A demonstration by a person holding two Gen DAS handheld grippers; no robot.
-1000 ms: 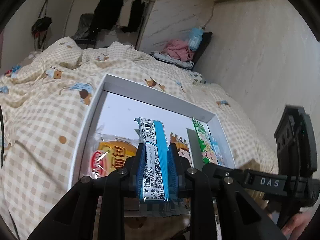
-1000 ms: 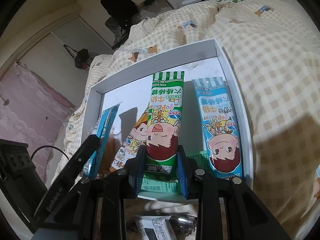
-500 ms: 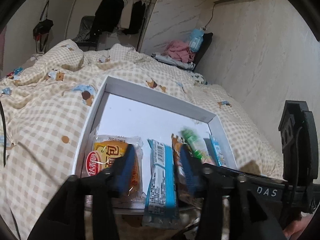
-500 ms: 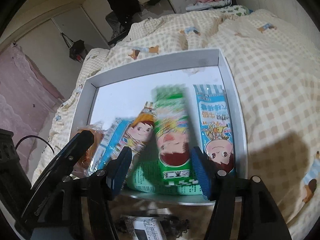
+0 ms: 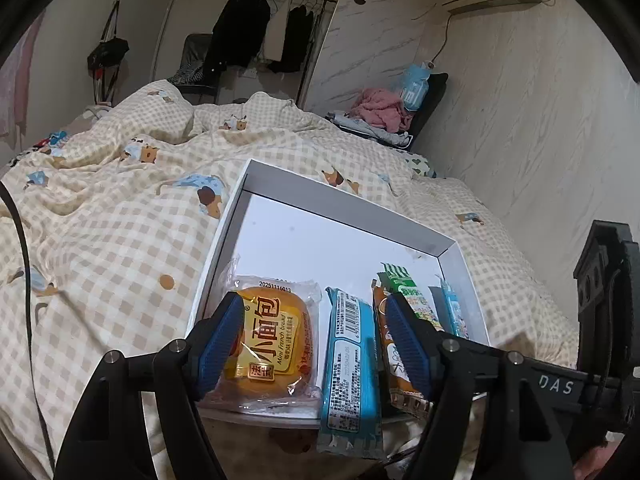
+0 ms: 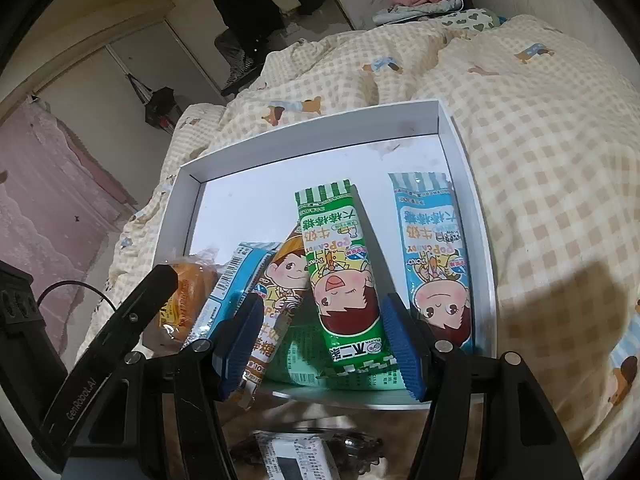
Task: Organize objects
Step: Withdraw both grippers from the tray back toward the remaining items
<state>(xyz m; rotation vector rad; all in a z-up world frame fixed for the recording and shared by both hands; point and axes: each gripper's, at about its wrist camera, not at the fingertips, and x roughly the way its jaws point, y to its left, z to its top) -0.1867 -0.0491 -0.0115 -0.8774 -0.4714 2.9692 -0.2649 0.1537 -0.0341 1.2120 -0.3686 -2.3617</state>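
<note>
A shallow white cardboard box [image 5: 344, 204] lies on a checked beige quilt [image 5: 104, 240]. The left gripper [image 5: 316, 340] is opening, its blue pads clear of the blue foil bar [image 5: 352, 368] lying over the box's near edge. The right gripper [image 6: 316, 340] stands open around the green candy packet [image 6: 340, 272], untouched, inside the box.

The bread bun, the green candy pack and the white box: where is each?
Bread bun [image 5: 266, 344], left wrist view, on its label.
Green candy pack [image 6: 340, 264], right wrist view, mid-wrapper.
White box [image 6: 312, 136], right wrist view, far wall.
</note>
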